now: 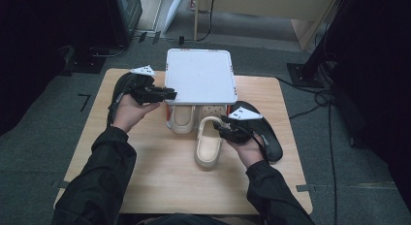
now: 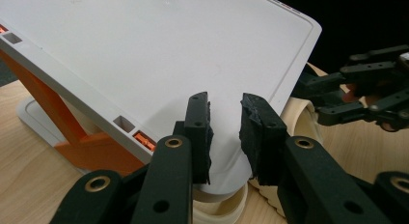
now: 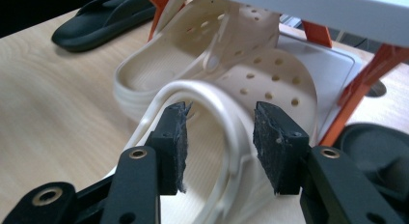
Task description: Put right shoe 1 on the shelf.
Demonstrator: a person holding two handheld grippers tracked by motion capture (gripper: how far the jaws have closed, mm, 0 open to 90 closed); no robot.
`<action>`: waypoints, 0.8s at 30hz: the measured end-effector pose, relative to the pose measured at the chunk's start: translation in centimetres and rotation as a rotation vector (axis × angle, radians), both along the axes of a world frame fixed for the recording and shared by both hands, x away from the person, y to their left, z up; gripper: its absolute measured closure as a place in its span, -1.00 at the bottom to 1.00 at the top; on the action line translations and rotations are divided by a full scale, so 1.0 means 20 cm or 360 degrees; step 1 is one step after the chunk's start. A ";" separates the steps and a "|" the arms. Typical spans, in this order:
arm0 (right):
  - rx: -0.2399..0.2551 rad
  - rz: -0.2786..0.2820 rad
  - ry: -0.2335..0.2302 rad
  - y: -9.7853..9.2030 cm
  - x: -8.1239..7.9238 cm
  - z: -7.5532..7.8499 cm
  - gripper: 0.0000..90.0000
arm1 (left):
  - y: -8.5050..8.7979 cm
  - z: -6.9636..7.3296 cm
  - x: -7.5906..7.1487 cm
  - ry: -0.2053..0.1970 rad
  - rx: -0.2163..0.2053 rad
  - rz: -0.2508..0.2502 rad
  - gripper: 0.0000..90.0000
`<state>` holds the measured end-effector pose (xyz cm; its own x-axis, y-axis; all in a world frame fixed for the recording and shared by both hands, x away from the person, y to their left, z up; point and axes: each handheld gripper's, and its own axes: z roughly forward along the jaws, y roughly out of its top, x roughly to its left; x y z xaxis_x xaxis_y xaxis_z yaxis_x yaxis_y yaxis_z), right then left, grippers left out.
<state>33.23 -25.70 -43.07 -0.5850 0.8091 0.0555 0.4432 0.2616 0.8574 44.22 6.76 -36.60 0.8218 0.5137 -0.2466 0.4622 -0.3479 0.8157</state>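
Note:
A white two-level rack [image 1: 201, 74] on orange legs stands at the table's far middle. One cream clog [image 1: 181, 118] sits under it. A second cream clog [image 1: 208, 145] lies in front, toe under the rack, heel toward me. My right gripper [image 1: 220, 127] is at that clog's heel; in the right gripper view its pads [image 3: 176, 147] stand apart on either side of the raised heel strap [image 3: 212, 96] without pressing it, so it is open. My left gripper [image 1: 169, 94] is over the rack's near left corner [image 2: 222, 180], jaws [image 2: 224, 137] apart with the white top showing between them.
A black sandal [image 1: 121, 89] lies on the table behind my left hand. Another black sandal [image 1: 266, 133] lies just right of my right hand. The wooden table [image 1: 160, 181] has bare room in front. Cables and a stand's foot lie on the floor at the right.

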 end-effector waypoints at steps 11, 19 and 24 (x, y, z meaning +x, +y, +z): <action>0.0041 0.0091 0.0096 -0.05 -0.22 0.00 0.41 | 0.01 0.00 0.00 0.0012 -0.0004 -0.0008 0.65; 0.0034 0.0224 0.0198 0.02 -0.33 -0.06 0.61 | 0.00 0.00 0.00 0.0010 0.0006 -0.0010 0.67; 0.0021 0.0290 0.0212 0.05 -0.39 -0.10 0.63 | 0.01 0.00 0.01 0.0029 -0.0011 -0.0024 0.68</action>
